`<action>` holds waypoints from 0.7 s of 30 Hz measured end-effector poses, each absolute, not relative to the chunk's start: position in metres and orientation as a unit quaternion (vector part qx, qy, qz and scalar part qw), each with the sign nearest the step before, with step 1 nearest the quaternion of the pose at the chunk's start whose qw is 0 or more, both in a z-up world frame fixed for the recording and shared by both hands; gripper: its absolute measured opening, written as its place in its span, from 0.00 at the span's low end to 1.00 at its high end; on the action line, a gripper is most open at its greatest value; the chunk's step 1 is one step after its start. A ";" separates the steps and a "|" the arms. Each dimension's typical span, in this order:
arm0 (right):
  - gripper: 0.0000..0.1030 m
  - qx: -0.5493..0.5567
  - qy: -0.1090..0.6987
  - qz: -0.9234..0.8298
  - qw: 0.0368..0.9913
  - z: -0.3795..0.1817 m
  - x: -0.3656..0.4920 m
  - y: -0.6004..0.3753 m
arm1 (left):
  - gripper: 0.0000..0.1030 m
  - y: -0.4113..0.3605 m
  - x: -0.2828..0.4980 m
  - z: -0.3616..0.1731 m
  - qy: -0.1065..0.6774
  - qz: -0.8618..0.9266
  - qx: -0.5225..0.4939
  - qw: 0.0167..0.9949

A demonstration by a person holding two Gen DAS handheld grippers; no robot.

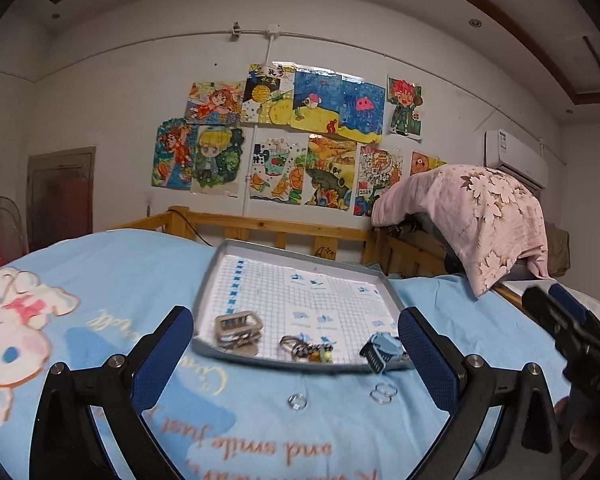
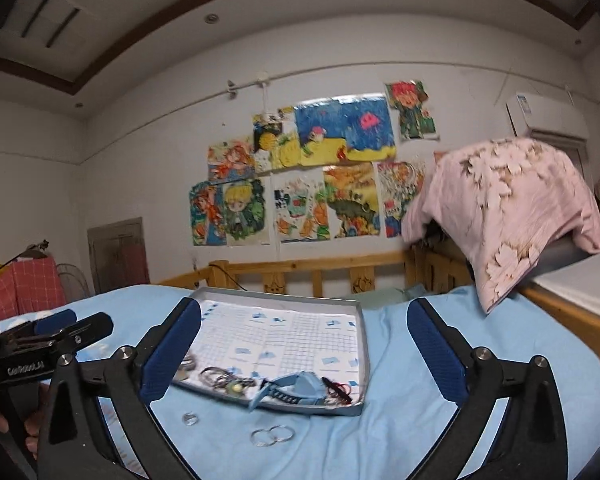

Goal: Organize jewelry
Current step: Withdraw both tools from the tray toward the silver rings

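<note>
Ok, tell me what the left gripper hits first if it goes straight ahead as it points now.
Probably the tray. The left gripper stands open and empty, aimed slightly down over the blue sheet, with the tray's near rim and the jewelry pile dead ahead. It likely passes above the loose rings; depth is unclear.

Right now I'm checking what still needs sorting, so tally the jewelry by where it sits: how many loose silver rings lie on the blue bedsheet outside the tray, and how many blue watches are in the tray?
Loose silver rings on the bedsheet: 3, one single ring and a touching pair
Blue watches in the tray: 1
Total: 4
</note>
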State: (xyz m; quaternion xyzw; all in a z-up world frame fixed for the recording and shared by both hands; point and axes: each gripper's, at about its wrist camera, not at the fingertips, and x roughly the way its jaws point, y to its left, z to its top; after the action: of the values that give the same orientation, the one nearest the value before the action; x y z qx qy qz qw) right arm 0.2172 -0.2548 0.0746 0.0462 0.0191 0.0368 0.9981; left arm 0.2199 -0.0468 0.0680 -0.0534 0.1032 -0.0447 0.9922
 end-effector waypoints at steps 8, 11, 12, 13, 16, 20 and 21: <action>0.98 0.023 0.057 0.047 0.997 0.055 0.164 -0.229 | 1.00 -0.036 0.166 0.045 0.118 -0.035 -0.037 0.992; 0.98 0.021 0.079 0.039 0.996 0.046 0.147 -0.225 | 1.00 -0.035 0.153 0.034 0.129 -0.034 -0.028 0.991; 0.98 0.022 0.085 0.037 0.995 0.044 0.145 -0.226 | 1.00 -0.034 0.149 0.030 0.135 -0.037 -0.027 0.990; 0.98 0.023 0.092 0.033 0.995 0.041 0.140 -0.226 | 1.00 -0.032 0.146 0.029 0.138 -0.038 -0.025 0.989; 0.98 0.028 0.108 0.029 0.993 0.034 0.129 -0.228 | 1.00 -0.028 0.137 0.023 0.145 -0.037 -0.020 0.988; 0.98 0.028 0.124 0.024 0.992 0.025 0.114 -0.228 | 1.00 -0.024 0.128 0.013 0.158 -0.033 -0.016 0.987; 0.98 0.029 0.129 0.023 0.991 0.022 0.111 -0.229 | 1.00 -0.023 0.127 0.011 0.161 -0.031 -0.015 0.986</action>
State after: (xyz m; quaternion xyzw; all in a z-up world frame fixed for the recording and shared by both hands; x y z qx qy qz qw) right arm 0.1114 -0.2286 0.0216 0.0291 0.1294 0.0234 0.9909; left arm 0.1270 -0.0227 0.0110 -0.0151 0.1613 -0.0310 0.9863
